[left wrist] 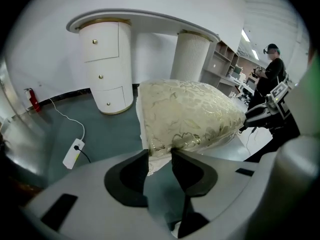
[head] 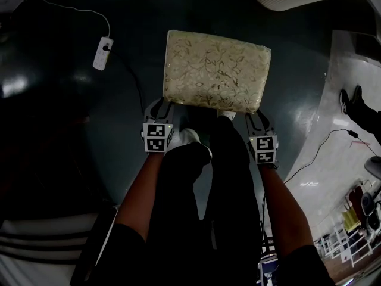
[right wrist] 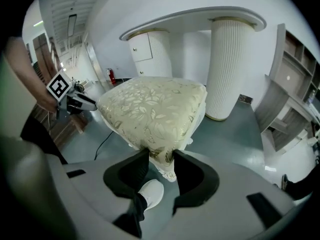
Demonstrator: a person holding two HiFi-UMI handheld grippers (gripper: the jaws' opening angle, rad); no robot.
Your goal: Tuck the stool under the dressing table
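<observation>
Office-lab w/ dressing table [left wrist: 107, 59], shelves [left wrist: 222, 59]

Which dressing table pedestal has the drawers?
The smooth pedestal with gold knobs, nearer the power strip on the floor; the ribbed pedestal has no drawers.

The left forearm [head: 140, 189] and right forearm [head: 281, 201] reach forward, side by side. The grey left gripper [head: 159, 106] and grey right gripper [head: 257, 118] point steeply down, black-padded jaws wide apart.

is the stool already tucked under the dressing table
No, the stool stands out in front of the dressing table, not beneath its top.
</observation>
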